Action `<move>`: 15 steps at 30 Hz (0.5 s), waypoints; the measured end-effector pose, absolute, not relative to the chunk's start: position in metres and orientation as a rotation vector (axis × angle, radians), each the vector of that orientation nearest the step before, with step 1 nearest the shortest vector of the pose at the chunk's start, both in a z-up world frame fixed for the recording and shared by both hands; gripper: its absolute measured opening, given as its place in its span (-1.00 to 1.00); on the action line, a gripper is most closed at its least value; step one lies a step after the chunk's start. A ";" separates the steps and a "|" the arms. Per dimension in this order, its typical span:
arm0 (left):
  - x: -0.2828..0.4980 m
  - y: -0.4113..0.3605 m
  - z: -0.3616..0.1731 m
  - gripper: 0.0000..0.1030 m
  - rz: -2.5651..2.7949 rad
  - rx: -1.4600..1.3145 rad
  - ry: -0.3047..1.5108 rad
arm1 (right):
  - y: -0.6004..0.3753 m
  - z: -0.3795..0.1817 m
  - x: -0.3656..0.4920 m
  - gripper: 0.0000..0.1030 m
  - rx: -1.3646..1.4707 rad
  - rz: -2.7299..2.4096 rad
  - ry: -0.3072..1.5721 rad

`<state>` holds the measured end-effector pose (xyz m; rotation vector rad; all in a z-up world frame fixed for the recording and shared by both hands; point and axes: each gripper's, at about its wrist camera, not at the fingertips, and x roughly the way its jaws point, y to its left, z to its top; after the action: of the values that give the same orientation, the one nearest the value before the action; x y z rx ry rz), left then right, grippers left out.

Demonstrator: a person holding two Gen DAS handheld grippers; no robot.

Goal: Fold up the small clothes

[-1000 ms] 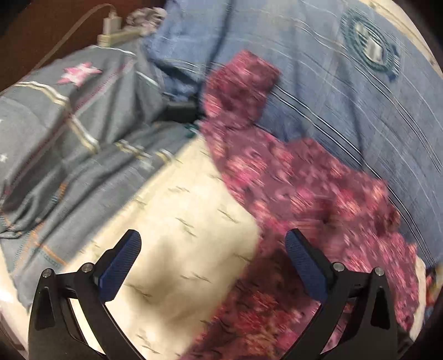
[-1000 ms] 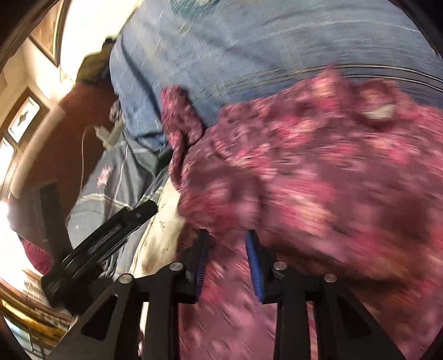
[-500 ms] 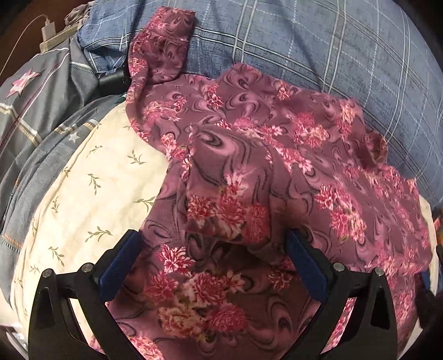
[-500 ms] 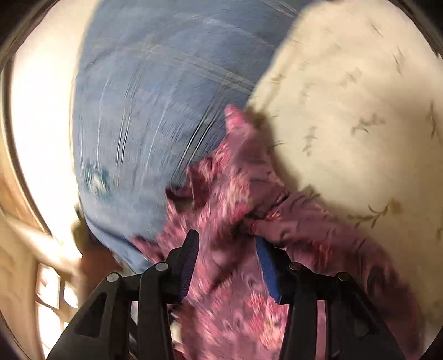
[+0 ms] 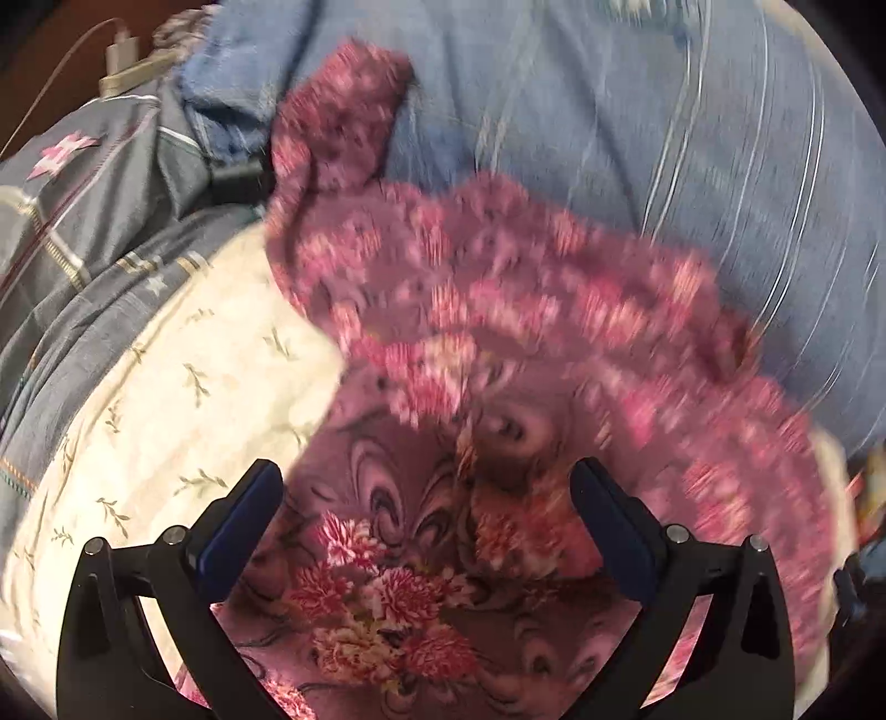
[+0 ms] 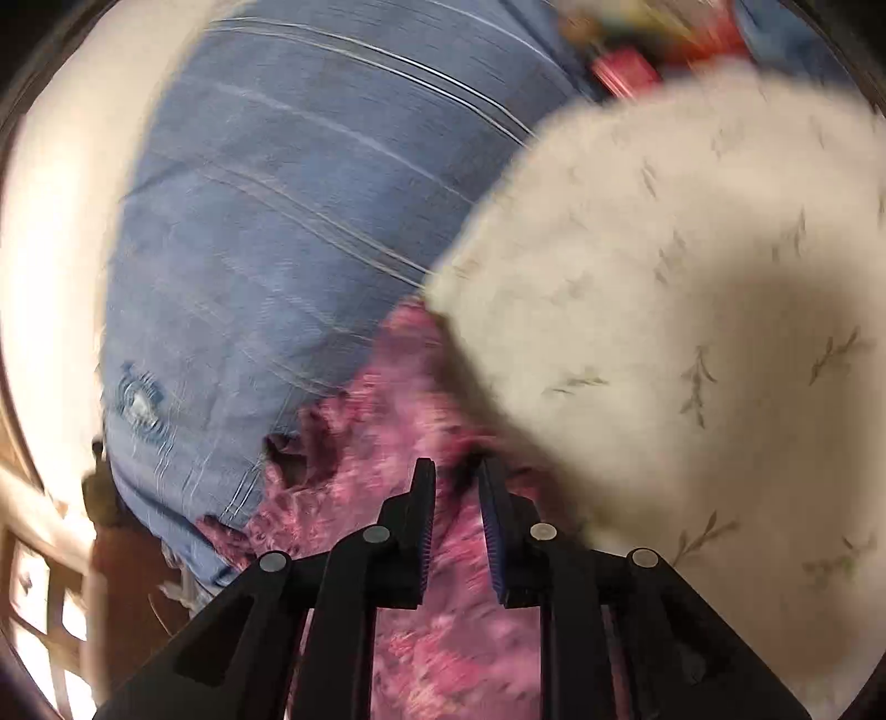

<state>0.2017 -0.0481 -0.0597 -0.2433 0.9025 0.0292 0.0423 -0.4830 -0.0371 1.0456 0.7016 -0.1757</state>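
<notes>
A maroon floral garment (image 5: 498, 310) lies spread on the bed, partly on the cream leaf-print sheet (image 5: 183, 387) and partly on a blue striped blanket (image 5: 637, 122). My left gripper (image 5: 425, 498) is open, its fingers straddling the garment's near part without holding it. In the right wrist view my right gripper (image 6: 455, 493) is shut on an edge of the same garment (image 6: 398, 410), which runs between the blue pads. The picture is blurred by motion.
A grey plaid quilt (image 5: 83, 232) lies bunched at the left, with a charger and cable (image 5: 119, 52) beyond it. The blue blanket (image 6: 266, 221) and cream sheet (image 6: 692, 277) fill the right wrist view. Red items (image 6: 626, 66) sit at the far edge.
The right gripper, still holding the garment's edge, has closed tighter and dragged it along. The garment has shifted and spread under the left gripper, which stays open.
</notes>
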 end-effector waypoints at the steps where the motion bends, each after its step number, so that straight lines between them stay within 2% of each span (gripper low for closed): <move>1: 0.200 -0.044 -0.055 1.00 0.032 -0.265 0.875 | -0.475 -0.022 0.046 -0.61 0.982 -0.161 0.678; 4: 0.207 -0.043 -0.060 1.00 0.030 -0.270 0.890 | -0.451 0.001 0.074 -0.32 0.836 -0.087 0.684; 8: 0.227 -0.052 -0.088 1.00 0.061 -0.167 1.006 | -0.420 -0.010 0.112 -0.32 0.714 -0.053 0.772; 11: 0.226 -0.056 -0.089 1.00 0.062 -0.133 0.987 | -0.399 -0.049 0.131 -0.27 0.604 -0.078 0.947; 15: 0.223 -0.052 -0.086 1.00 0.038 -0.157 0.988 | -0.389 -0.036 0.127 -0.20 0.580 -0.082 0.901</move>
<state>0.2228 -0.0517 -0.0858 -0.1566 0.9881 0.0376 0.1266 -0.3886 -0.0363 0.5796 0.9010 -0.0824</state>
